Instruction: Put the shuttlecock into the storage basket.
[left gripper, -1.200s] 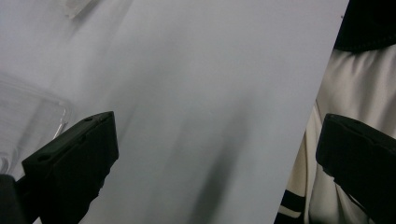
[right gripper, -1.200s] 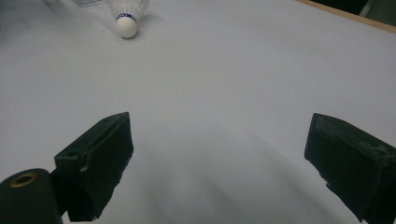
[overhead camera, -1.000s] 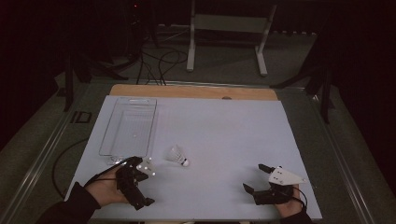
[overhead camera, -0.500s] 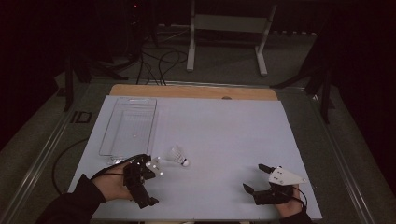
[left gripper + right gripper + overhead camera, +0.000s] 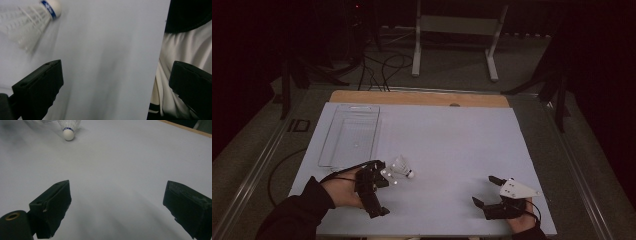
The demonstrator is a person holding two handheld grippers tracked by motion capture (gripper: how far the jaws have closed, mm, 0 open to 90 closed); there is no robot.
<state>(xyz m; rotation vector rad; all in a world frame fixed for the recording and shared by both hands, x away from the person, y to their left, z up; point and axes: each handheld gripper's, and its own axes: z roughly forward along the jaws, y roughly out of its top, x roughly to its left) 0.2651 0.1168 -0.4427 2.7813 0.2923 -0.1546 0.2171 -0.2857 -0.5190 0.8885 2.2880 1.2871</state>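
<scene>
A white shuttlecock (image 5: pixel 401 167) with a blue band lies on its side on the white table (image 5: pixel 452 145), left of centre. My left gripper (image 5: pixel 381 192) is open just left of it and a little nearer, its far jaw close to the feathers. In the left gripper view the shuttlecock (image 5: pixel 27 22) sits up and left of the open jaws of my left gripper (image 5: pixel 117 67), nothing between them. My right gripper (image 5: pixel 485 191) rests open near the front right edge, pointing left. The right gripper view shows the shuttlecock (image 5: pixel 68 128) far ahead of my right gripper (image 5: pixel 117 186).
A clear plastic tray (image 5: pixel 349 140) lies at the table's left, behind the shuttlecock. A wooden strip (image 5: pixel 417 97) runs along the far edge. The person's white clothing (image 5: pixel 185 50) shows past the near table edge. A white stand (image 5: pixel 452 30) and cables lie on the floor beyond.
The left hand has carried its gripper to the right, closer to the shuttlecock. The shuttlecock and the right gripper have stayed where they were.
</scene>
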